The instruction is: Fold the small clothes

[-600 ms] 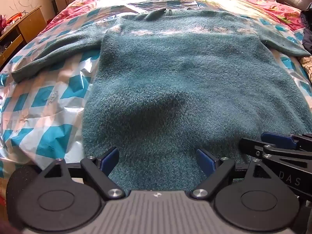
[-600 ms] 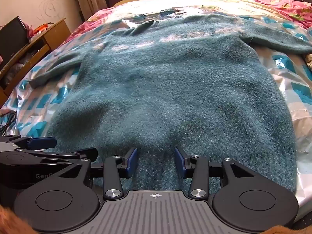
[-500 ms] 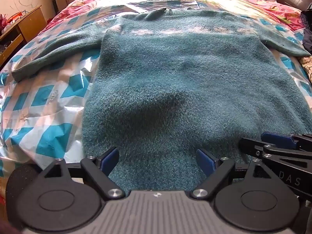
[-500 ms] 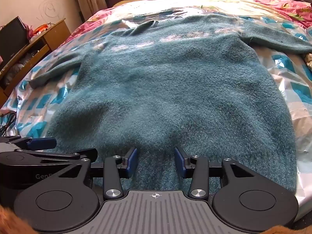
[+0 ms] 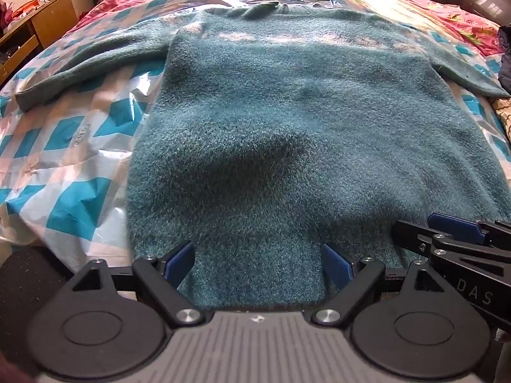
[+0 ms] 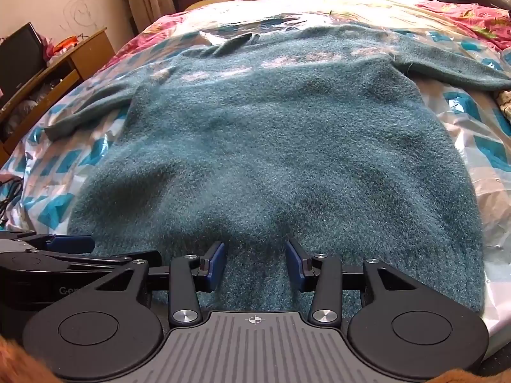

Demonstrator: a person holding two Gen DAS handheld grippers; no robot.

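Teal fuzzy sweater (image 5: 287, 121) spread flat, front down or up unclear, on a bed (image 5: 447, 16), over a glossy blue-and-white checked plastic sheet (image 5: 73, 146); both sleeves out to the sides. Left gripper (image 5: 258, 260) poised over the near hem, fingers (image 5: 179, 261) wide apart, hem fabric between them but unpinched. Right gripper (image 6: 255, 263) just beside it (side by side at the same hem), fingers (image 6: 215, 265) partly apart, fabric between, none clamped. Wooden cabinet (image 6: 76, 57) at far left, pink floral bedding (image 6: 472, 22) beyond.
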